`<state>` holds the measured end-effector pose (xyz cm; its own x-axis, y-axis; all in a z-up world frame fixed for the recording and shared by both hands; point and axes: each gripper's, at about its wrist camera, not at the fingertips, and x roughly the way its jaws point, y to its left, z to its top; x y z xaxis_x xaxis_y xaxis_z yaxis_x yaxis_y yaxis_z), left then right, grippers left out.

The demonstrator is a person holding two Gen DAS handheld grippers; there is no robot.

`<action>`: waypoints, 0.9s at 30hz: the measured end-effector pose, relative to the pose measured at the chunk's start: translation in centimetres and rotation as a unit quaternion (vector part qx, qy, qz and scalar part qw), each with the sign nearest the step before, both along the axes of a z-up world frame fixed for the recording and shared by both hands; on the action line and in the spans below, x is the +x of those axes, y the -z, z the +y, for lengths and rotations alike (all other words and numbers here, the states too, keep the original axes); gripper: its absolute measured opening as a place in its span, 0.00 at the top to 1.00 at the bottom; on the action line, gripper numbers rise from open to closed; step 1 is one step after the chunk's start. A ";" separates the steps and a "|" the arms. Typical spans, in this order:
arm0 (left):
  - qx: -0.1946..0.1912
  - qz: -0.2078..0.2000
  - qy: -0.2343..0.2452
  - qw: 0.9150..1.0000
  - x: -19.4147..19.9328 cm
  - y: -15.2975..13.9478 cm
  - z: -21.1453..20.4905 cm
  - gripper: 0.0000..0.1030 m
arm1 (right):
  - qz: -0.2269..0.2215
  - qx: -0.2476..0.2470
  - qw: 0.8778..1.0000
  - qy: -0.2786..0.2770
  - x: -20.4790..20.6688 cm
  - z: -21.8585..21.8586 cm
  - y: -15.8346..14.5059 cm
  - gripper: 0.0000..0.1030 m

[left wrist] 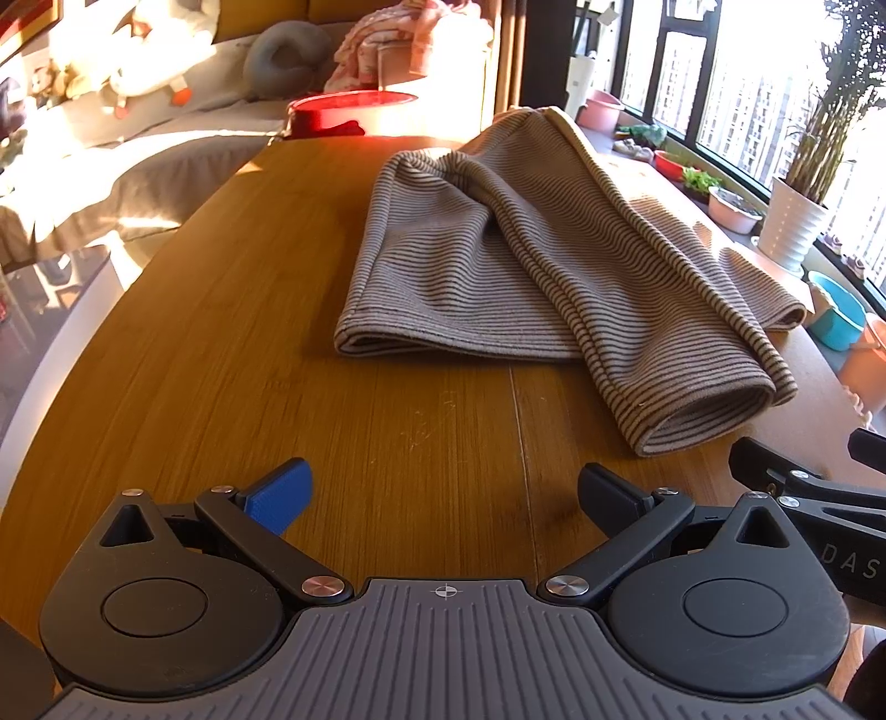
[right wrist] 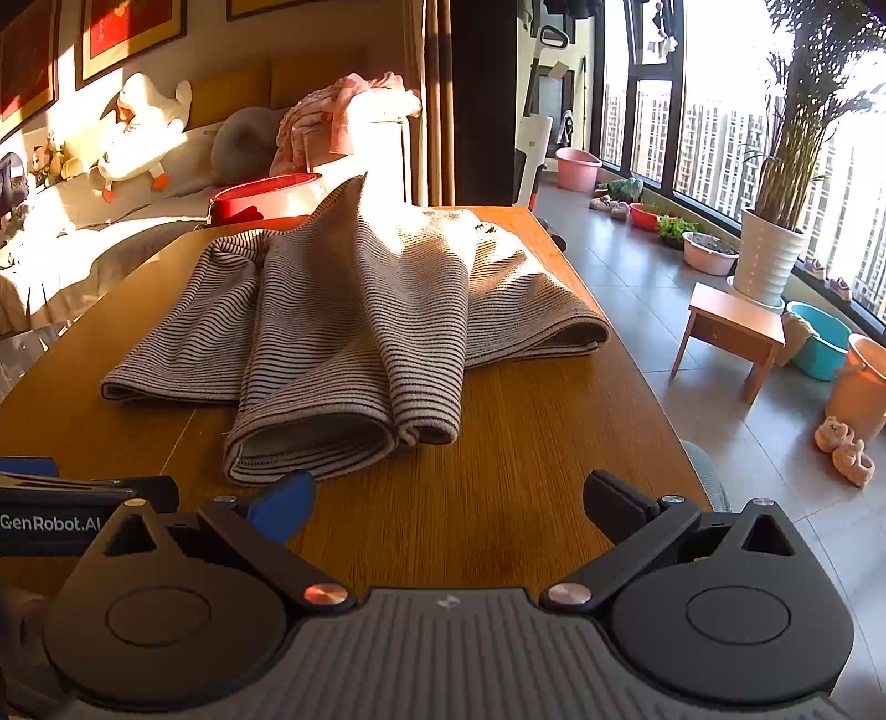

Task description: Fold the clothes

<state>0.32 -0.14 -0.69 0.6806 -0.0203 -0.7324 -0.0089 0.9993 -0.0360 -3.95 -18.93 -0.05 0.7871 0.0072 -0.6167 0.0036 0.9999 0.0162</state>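
Place: you are in a lived-in home, a bedroom that opens onto a glazed balcony.
Bed: far left, a bed [right wrist: 83, 238] with grey bedding carries a white plush goose [right wrist: 141, 130] and a grey ring pillow [right wrist: 243, 144].
Walls: framed red pictures [right wrist: 133, 27] hang above the bed.
Laundry: a pink heap of clothes [right wrist: 343, 111] sits at the far end.
Tabletop: a wooden tabletop [right wrist: 498, 498] stands beside the bed.
Window side: on the right, tall windows [right wrist: 709, 138] show apartment blocks.
Floor: grey tiles hold a potted plant [right wrist: 769, 260], plastic basins [right wrist: 819, 343], a small wooden stool [right wrist: 731, 327] and plush slippers [right wrist: 844, 451].
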 end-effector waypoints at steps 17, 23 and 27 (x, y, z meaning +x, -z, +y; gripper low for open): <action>0.005 -0.001 -0.002 1.000 -0.2 0.1 0.0 0.00 | 0.001 -0.001 1.000 -0.001 -0.1 0.0 0.0 0.00; 0.006 -0.001 -0.002 1.000 -0.2 0.1 0.0 0.00 | 0.002 -0.003 1.000 -0.001 0.1 0.0 -0.1 0.00; 0.007 -0.001 -0.002 1.000 -0.2 0.1 0.0 0.00 | 0.003 -0.003 1.000 -0.001 0.1 0.0 -0.1 0.00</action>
